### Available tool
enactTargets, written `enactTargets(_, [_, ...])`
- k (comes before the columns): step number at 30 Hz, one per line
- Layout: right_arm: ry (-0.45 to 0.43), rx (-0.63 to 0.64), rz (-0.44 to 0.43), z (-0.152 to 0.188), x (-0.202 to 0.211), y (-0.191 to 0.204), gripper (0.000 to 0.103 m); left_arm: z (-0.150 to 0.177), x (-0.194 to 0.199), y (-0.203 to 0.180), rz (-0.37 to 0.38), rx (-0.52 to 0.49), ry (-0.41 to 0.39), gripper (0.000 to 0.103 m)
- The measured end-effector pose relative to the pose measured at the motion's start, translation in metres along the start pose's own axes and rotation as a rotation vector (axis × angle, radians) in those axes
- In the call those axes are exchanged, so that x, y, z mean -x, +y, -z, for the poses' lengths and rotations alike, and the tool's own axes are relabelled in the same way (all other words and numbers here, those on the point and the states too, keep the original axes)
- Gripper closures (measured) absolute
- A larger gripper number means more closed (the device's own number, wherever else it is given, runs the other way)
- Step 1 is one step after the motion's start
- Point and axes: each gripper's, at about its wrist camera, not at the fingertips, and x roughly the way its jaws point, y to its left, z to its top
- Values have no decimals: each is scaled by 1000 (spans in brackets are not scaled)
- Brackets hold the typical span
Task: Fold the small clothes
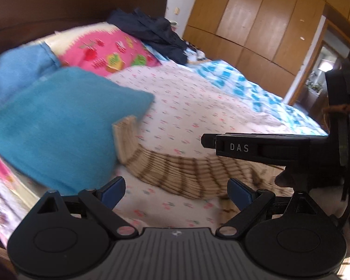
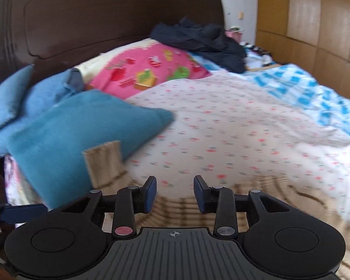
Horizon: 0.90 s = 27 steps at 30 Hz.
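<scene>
A small beige garment with brown stripes [image 1: 184, 172] lies spread on the flowered bedspread [image 1: 186, 107], one sleeve pointing up against a teal pillow [image 1: 58, 126]. My left gripper [image 1: 176, 192] is open and empty, just short of the garment's near edge. The right gripper's body [image 1: 256, 148] hangs over the garment's right part in the left wrist view. In the right wrist view the right gripper [image 2: 175, 192] is open and empty above the garment [image 2: 175, 212], with the sleeve [image 2: 105, 165] at its left. The frames are blurred.
Teal pillow [image 2: 81, 135], blue pillows [image 2: 23, 107] and a pink patterned pillow [image 2: 149, 70] lie at the dark headboard [image 2: 105, 18]. A dark heap of clothes [image 2: 203, 39] lies beyond. A blue checked quilt [image 2: 315, 93] covers the right. Wooden wardrobes [image 1: 245, 16] line the far side.
</scene>
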Motion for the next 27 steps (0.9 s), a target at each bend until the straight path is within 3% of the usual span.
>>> enactTargets(8, [31,-40,-140,-9,-28,37,61,-2,13,42,-63,67,-7,5])
enactTargets(14, [69,-88,-177,-11,-51,54,55,3,14,56,-71,96,11,5])
enactTargets(20, [58,-43,-204,-14,-69,82,50,6,16,59,-109,90,20,6])
enactTargets(23, [79,-82,-203,-14,-87,82,56,7,17,69,-119,129,29,6])
enactTargets(27, [96,-194,-273,-10,-91,67,76,8,19,70,-122,123,34,6])
